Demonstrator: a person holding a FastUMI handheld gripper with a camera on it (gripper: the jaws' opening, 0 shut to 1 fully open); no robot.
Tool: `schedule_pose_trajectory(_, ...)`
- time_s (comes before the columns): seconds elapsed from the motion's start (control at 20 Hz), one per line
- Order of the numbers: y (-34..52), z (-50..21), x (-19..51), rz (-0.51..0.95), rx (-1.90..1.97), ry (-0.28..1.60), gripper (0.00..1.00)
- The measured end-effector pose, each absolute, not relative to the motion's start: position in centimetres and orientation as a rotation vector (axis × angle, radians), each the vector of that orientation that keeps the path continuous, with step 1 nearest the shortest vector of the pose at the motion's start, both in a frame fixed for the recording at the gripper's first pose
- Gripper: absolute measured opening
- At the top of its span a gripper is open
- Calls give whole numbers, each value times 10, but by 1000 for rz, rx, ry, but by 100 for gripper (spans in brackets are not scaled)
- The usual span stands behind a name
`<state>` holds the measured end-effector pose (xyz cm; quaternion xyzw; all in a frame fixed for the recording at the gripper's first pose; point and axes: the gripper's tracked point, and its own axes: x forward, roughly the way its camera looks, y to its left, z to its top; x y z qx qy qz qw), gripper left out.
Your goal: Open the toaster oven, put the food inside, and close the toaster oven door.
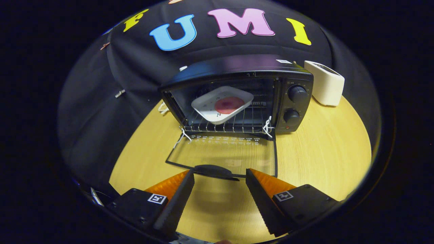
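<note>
The wooden surface (322, 149) fills the middle and lower frame, and on it, centre to upper centre, stands the oven (237, 98), a stiff, heavy-looking box that should stay put when its door is worked. To its right, in the upper right, sits a white toaster (324, 83), apart from the task. The oven's door (223, 154) lies fully dropped open, flat over the surface at centre frame, glass panel up; it looks rigid and hinged along the oven's lower front edge, with white cords (268, 128) tied near both hinge corners. Inside, on the wire rack (234, 123), rests a white tray (210, 108), tilted, carrying the food (229, 105), a round reddish slice that seems light and soft. So the loading looks done and closing remains. The place to take hold is the dark handle (213, 171) on the door's near edge, lying just ahead of the jaws and roughly between them: smooth and curved, likely a bit slippery, better lifted from beneath or pinched squarely. The gripper (219, 176) at bottom centre has its jaws released, spread wide with nothing between them.
</note>
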<state>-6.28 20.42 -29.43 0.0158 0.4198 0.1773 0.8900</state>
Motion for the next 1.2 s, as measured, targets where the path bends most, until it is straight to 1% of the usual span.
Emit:
schedule_pose_trajectory(0.15,194,-318,-68,333,-82,900,99)
schedule_pose_trajectory(0.35,195,-342,-73,328,-198,932,99)
schedule_pose_trajectory(0.55,201,-365,-75,295,-257,942,100)
schedule_pose_trajectory(0.65,212,-369,-69,280,-236,928,99)
schedule_pose_trajectory(0.7,213,-369,-64,270,-232,930,98)
schedule_pose_trajectory(0.75,217,-370,-61,266,-220,932,99)
schedule_pose_trajectory(0.8,220,-370,-56,256,-211,932,98)
schedule_pose_trajectory(0.95,222,-373,-53,214,-167,960,99)
schedule_pose_trajectory(1.2,222,-369,-52,204,-150,971,99)
